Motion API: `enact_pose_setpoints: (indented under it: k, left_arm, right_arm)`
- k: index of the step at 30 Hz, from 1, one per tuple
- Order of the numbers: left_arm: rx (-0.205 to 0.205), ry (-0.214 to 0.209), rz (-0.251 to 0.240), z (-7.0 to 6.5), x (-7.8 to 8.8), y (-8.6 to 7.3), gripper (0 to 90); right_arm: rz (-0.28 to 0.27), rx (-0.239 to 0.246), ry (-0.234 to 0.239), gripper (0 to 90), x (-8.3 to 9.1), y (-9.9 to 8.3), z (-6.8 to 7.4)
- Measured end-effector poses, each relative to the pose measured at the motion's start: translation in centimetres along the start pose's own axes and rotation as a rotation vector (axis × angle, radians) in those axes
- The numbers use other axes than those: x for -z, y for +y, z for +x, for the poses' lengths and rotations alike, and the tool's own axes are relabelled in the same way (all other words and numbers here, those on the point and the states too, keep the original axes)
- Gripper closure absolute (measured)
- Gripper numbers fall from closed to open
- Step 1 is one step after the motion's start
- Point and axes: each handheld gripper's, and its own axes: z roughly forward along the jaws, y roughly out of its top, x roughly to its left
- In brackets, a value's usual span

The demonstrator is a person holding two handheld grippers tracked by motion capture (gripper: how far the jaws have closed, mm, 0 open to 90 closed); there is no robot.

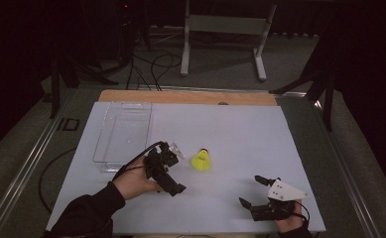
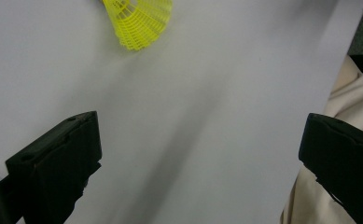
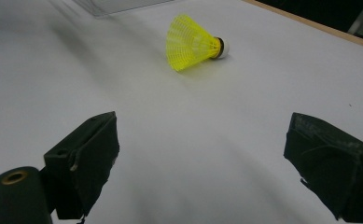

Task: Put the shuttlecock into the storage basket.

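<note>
A yellow shuttlecock [image 1: 201, 160] lies on its side near the middle of the bench [image 1: 240, 134], skirt toward the person and cork tip pointing away, free of both grippers. Lying like that it offers its meshed skirt to either hand, and the skirt looks light and springy, so a soft pinch would probably do.

The left gripper [image 1: 169, 171] sits just left of the shuttlecock, near but not touching, with its jaws spread wide and nothing between them. In its own view the skirt shows at the top edge, so the jaws are not yet lined up on it.

The right gripper [image 1: 258, 192] rests low near the front right of the bench, well apart from the shuttlecock, jaws likewise wide and empty, aimed roughly toward it.

A clear tray [image 1: 122, 134] stands at the far left, empty as far as I can tell. It may be where the shuttlecock belongs.
</note>
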Motion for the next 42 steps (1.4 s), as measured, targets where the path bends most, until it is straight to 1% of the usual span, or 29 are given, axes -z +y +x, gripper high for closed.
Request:
enact_pose_setpoints:
  k: [2,5,9,12,14,15,17,18,19,21,23,25,26,27,28,30,31,33,34,35,36,37,39,40,42]
  left_arm:
    - [0.017,-0.001,0.016,0.2,-0.4,0.4,0.0]
    - [0.016,0.000,0.037,0.3,-0.9,1.0,0.0]
    - [0.027,0.005,0.054,0.7,-1.4,1.8,0.0]
    - [0.036,0.014,0.079,1.1,-2.1,2.4,0.0]
    - [0.056,0.014,0.082,1.4,-2.4,2.7,0.0]
    - [0.060,0.014,0.086,1.6,-2.5,2.8,1.7]
    - [0.084,0.009,0.087,1.9,-2.9,3.1,3.5]
    - [0.101,0.015,0.084,2.0,-3.1,3.4,3.6]
    - [0.097,0.021,0.090,2.0,-3.2,3.5,3.7]
    - [0.110,0.019,0.090,2.3,-3.5,3.9,3.9]
    - [0.117,0.028,0.097,2.5,-3.8,4.4,6.4]
    - [0.122,0.025,0.108,2.8,-4.1,4.9,8.0]
    - [0.132,0.023,0.106,2.9,-4.3,5.1,8.2]
    - [0.136,0.016,0.107,3.0,-4.5,5.3,10.6]
    - [0.144,0.023,0.111,3.2,-4.7,5.5,11.2]
    - [0.145,0.037,0.114,3.3,-5.0,5.8,14.9]
    - [0.145,0.037,0.114,3.3,-5.0,5.8,15.7]
    - [0.149,0.048,0.121,3.5,-5.5,6.2,17.1]
    - [0.142,0.064,0.128,3.6,-5.7,6.3,18.5]
    - [0.143,0.070,0.126,3.7,-5.9,6.4,20.4]
    - [0.143,0.069,0.128,3.8,-6.1,6.5,22.0]
    - [0.143,0.078,0.130,3.8,-6.3,6.6,25.4]
    - [0.150,0.077,0.127,4.1,-6.7,6.7,29.2]
    - [0.152,0.086,0.128,4.2,-6.9,6.8,30.3]
    - [0.155,0.080,0.135,4.3,-7.3,6.9,34.4]
  right_arm:
    - [0.004,0.001,0.001,10.3,0.0,0.0,0.0]
    - [0.005,0.000,0.001,10.2,0.0,0.0,0.0]
    - [0.006,-0.001,0.003,10.3,-0.1,0.0,0.0]
    - [0.007,0.000,0.005,10.3,-0.1,0.0,0.0]
    - [0.008,-0.001,0.004,10.2,-0.1,-0.1,0.0]
    - [0.007,-0.002,0.005,10.3,-0.1,-0.1,0.0]
    - [0.007,-0.004,0.004,10.2,-0.1,-0.1,0.0]
    - [0.007,-0.004,0.005,10.3,-0.1,-0.1,0.0]
    - [0.008,-0.003,0.005,10.2,-0.1,-0.1,0.0]
    - [0.009,-0.004,0.007,10.3,-0.1,-0.1,0.0]
    - [0.010,-0.003,0.007,10.3,-0.2,-0.1,0.0]
    - [0.011,-0.002,0.008,10.2,-0.2,-0.1,0.0]
    - [0.011,-0.001,0.008,10.3,-0.2,-0.1,0.0]
    - [0.008,-0.001,0.009,10.3,-0.2,-0.1,0.0]
    - [0.009,-0.002,0.008,10.2,-0.2,-0.1,0.0]
    - [0.009,-0.003,0.009,10.3,-0.2,-0.1,0.0]
    - [0.009,-0.003,0.009,10.3,-0.2,-0.1,0.0]
    - [0.009,-0.003,0.011,10.3,-0.2,-0.1,0.0]
    - [0.009,-0.005,0.012,10.3,-0.2,-0.1,0.0]
    - [0.010,-0.004,0.012,10.2,-0.2,-0.1,0.0]
    - [0.010,-0.004,0.014,10.3,-0.2,-0.2,0.0]
    - [0.011,-0.004,0.014,10.3,-0.2,-0.2,0.0]
    - [0.010,-0.003,0.015,10.3,-0.2,-0.2,0.0]
    - [0.010,-0.003,0.014,10.2,-0.2,-0.2,0.0]
    - [0.011,-0.006,0.015,10.3,-0.2,-0.2,-0.1]
